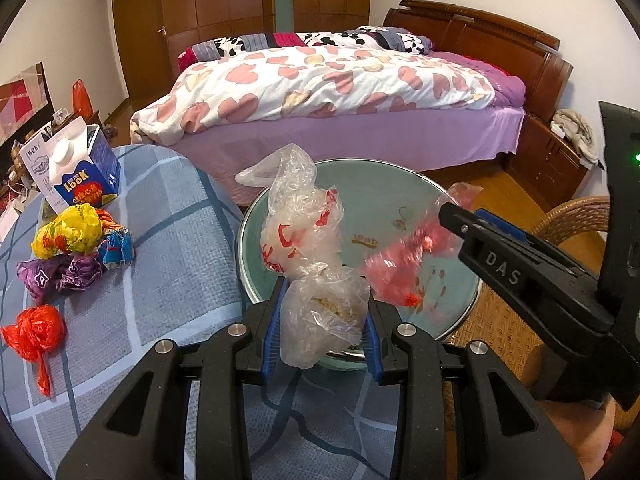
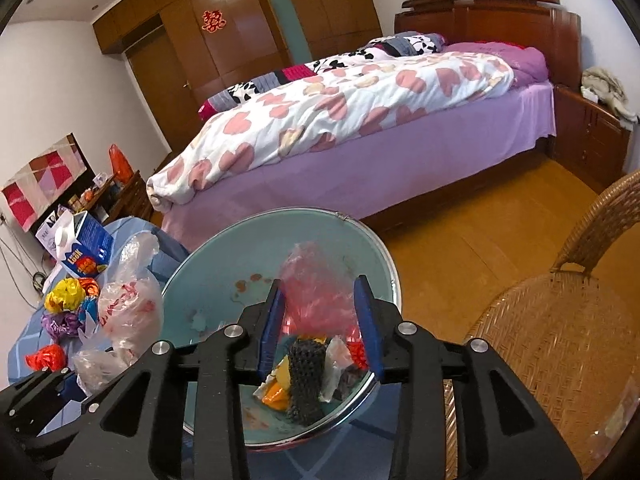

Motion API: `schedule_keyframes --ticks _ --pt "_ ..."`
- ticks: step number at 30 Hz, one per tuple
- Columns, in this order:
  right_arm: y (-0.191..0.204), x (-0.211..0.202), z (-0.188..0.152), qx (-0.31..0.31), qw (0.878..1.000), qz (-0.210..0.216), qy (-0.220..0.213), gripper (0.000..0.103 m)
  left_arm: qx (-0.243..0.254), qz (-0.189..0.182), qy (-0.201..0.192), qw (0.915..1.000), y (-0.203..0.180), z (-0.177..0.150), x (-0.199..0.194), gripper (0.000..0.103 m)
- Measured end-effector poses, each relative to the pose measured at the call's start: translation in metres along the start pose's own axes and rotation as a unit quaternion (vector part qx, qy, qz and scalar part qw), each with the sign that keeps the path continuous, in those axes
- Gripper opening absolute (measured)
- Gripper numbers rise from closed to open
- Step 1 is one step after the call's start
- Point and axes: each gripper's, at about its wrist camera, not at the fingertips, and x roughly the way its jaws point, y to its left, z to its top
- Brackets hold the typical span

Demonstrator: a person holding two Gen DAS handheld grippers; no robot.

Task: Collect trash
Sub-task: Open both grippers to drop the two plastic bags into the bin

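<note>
A clear plastic bag [image 1: 320,276] with red print is clamped between the blue pads of the left claw [image 1: 323,336], its crumpled lower part pinched between the fingers and its upper part standing up over the near rim of a round teal basin [image 1: 384,196]. A pink translucent bag [image 2: 318,284] is held by the right claw [image 2: 320,320], whose pads are pressed against the bag's sides above the basin; in the left wrist view the same bag is seen at the tip of the right claw, on the right, over the basin's inside. At the near edge of the basin, in the right wrist view, a black bumpy piece [image 2: 305,380], an orange scrap [image 2: 276,394] and bits of clear wrap are seen lying together.

The basin is set on a worktop covered by a blue checked cloth [image 1: 168,248]. On the cloth to the left, well apart from the basin, a yellow crumpled wrapper [image 1: 70,230], a purple wrapper [image 1: 60,276] just beside it and a red plastic bag [image 1: 34,334] nearer the camera are found. A blue carton [image 1: 84,170] with a white cap stands upright at the far left. A bed [image 1: 340,92] with a heart-patterned quilt is seen beyond, and a wicker chair [image 2: 560,320] on the right.
</note>
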Motion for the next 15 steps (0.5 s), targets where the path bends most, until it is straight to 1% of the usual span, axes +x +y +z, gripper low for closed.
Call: schedule_keyframes --ticks 4,6,8,10,12,14,15 --pt "-0.002 -0.008 0.002 0.007 1.0 -0.005 -0.015 0.038 0.0 0.003 -0.001 1.0 0.0 0.001 0.001 0.035" --pt "-0.004 -0.011 0.004 0.01 1.0 -0.011 -0.022 0.038 0.001 0.005 -0.003 1.0 0.0 0.004 0.001 0.043" --pt "-0.005 -0.016 0.005 0.015 0.999 -0.015 -0.028 0.039 0.002 0.01 -0.007 0.9999 0.0 0.004 0.0 0.059" --pt "-0.008 -0.021 0.006 0.022 0.999 -0.018 -0.035 0.041 -0.003 0.014 -0.01 0.9998 0.002 0.005 -0.003 0.069" --pt "-0.01 -0.024 0.007 0.027 0.999 -0.021 -0.041 0.049 -0.01 0.013 -0.014 0.9998 0.005 0.005 -0.006 0.073" --pt "-0.011 -0.03 0.008 0.032 0.998 -0.021 -0.048 0.055 -0.015 0.021 -0.021 0.9994 0.009 0.005 -0.013 0.083" --pt "-0.011 -0.033 0.008 0.032 0.998 -0.021 -0.051 0.059 -0.015 0.026 -0.026 0.9992 0.01 0.004 -0.016 0.084"
